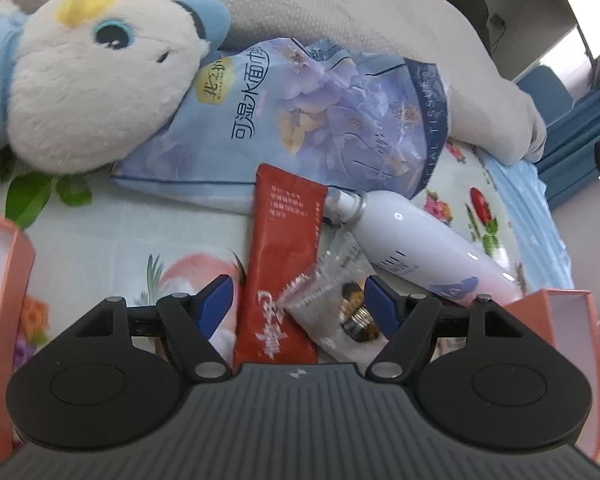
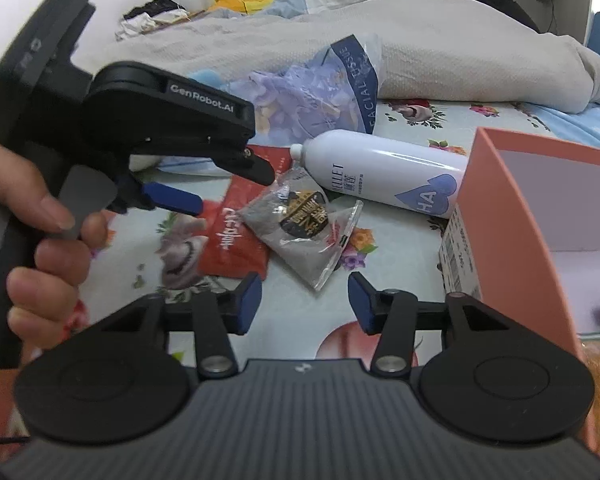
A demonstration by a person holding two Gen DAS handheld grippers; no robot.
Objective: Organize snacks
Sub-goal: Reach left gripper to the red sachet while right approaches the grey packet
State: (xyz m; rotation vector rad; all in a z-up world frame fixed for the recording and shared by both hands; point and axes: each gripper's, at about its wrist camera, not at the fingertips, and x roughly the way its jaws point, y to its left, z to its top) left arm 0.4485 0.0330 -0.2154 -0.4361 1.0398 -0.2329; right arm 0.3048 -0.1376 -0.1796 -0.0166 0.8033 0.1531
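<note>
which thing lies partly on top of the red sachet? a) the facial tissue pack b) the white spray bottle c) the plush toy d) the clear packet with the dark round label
d: the clear packet overlaps the right edge of the red sachet, while the white spray bottle, the plush toy and the facial tissue pack lie beyond it.

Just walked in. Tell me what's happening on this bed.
A person holds a two-finger gripper in each hand over a floral bedsheet, sorting snacks. The left gripper hangs with open jaws straddling a red foil sachet and a clear plastic packet of dark snack, gripping neither. The right gripper is also open and empty, just short of that packet. A white spray bottle and a blue facial tissue pack lie behind; a pink cardboard box waits at the right.
</note>
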